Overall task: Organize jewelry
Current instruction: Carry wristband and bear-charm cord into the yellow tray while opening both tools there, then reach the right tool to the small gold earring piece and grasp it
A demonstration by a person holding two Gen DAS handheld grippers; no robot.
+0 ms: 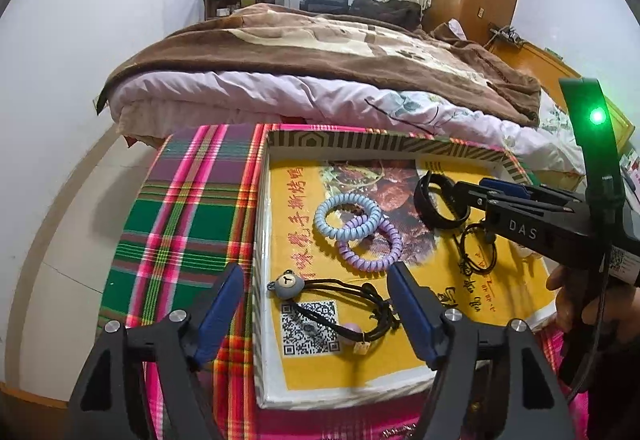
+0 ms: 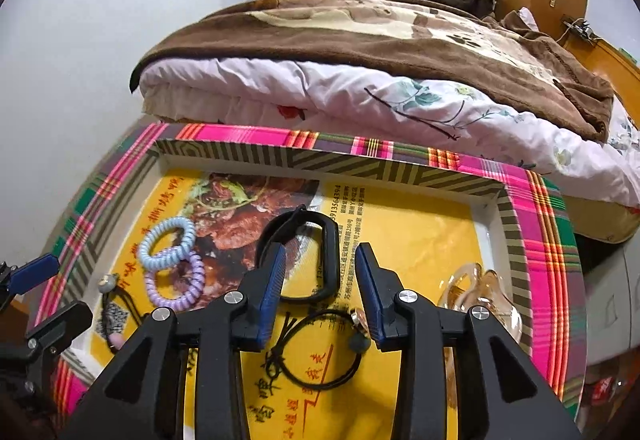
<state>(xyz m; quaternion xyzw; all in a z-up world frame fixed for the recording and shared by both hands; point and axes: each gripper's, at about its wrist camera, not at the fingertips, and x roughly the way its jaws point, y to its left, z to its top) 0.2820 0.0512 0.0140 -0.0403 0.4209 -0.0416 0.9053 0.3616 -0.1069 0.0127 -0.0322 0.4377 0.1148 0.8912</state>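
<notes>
A shallow box with a yellow printed bottom holds the jewelry. In it lie a blue coil hair tie, a purple coil hair tie, a bear-charm hair tie and a thin black hair tie. My left gripper is open above the box's near left part. My right gripper is open, its fingers around the near side of a black band, which hangs at its tip in the left wrist view. A black hair tie with beads lies below it.
The box sits on a plaid pink and green cloth. A clear amber hair claw lies at the box's right side. A bed with a brown blanket stands right behind. White wall and floor lie to the left.
</notes>
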